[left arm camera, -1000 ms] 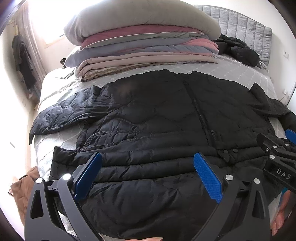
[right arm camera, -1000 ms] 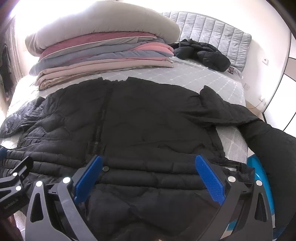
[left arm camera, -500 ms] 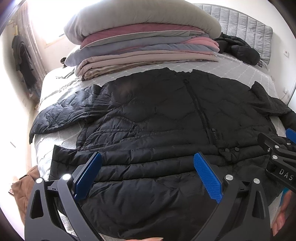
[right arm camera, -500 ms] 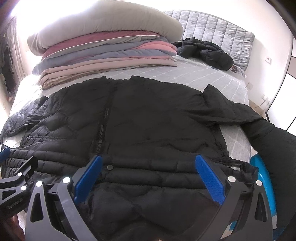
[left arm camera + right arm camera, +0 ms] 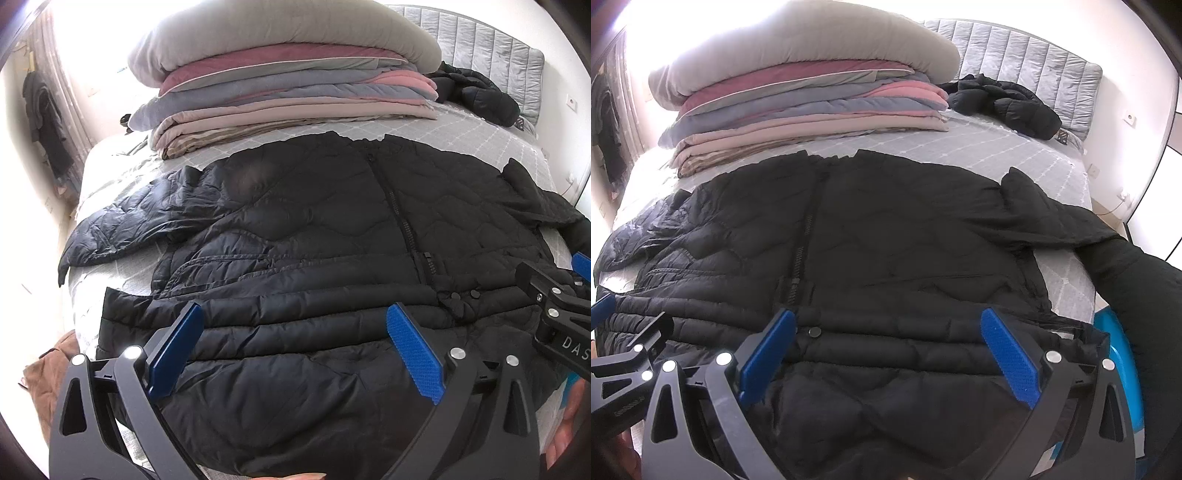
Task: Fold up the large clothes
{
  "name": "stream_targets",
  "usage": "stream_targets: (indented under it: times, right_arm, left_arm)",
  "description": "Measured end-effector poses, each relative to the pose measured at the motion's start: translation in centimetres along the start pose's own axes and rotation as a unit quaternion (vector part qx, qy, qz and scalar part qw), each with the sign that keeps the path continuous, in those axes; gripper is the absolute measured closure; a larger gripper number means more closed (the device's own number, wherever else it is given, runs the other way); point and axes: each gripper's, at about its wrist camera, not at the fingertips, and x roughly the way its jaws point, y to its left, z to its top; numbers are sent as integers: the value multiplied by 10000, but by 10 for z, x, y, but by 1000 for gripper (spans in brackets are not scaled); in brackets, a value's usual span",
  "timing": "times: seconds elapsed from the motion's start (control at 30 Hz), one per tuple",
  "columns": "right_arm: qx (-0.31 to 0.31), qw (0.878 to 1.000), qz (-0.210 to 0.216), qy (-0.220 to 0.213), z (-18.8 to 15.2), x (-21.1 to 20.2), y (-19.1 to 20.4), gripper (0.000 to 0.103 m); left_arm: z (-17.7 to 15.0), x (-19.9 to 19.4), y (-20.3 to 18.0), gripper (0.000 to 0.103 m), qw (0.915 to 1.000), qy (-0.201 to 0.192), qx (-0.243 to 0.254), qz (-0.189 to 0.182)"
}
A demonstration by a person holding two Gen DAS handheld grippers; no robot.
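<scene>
Across the near half of the bed (image 5: 461, 142), the black quilted jacket (image 5: 314, 236) lies spread front-up, its hem hanging over the near edge beneath your two grippers and its collar pointing toward the far edge. The zipper (image 5: 803, 251) runs up the middle of the jacket and appears closed, with snap buttons (image 5: 814, 332) showing on the banded hem. One sleeve (image 5: 125, 229) reaches toward the left edge of the bed; the other sleeve (image 5: 1071, 225) stretches toward the right edge and drops over it. Your left gripper (image 5: 295, 347) is held over the hem with its blue pads (image 5: 413, 354) wide apart and nothing between them. Your right gripper (image 5: 890, 350) is likewise held over the hem, fingers spread, gripping nothing; whether either touches the fabric cannot be told. Each gripper shows at the margin of the other's view. A stack of folded bedding (image 5: 288, 96) topped by a grey pillow (image 5: 798, 48) sits along the far edge, just beyond the collar. A second dark jacket (image 5: 1004, 103) lies bunched at the far right corner against the padded headboard (image 5: 1034, 70). A brown cloth (image 5: 48, 376) lies off the near left corner
</scene>
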Motion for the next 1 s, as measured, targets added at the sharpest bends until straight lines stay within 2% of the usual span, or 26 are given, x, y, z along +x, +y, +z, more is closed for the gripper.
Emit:
stream_targets:
  times: [0.73, 1.0]
  right_arm:
    - [-14, 9999, 164, 12, 2, 0, -3, 6]
    - [-29, 10000, -66, -49, 7, 1, -14, 6]
  left_arm:
    - [-1, 4, 0, 7, 10000, 33, 43, -33]
    - [1, 3, -1, 7, 9999, 18, 67, -84]
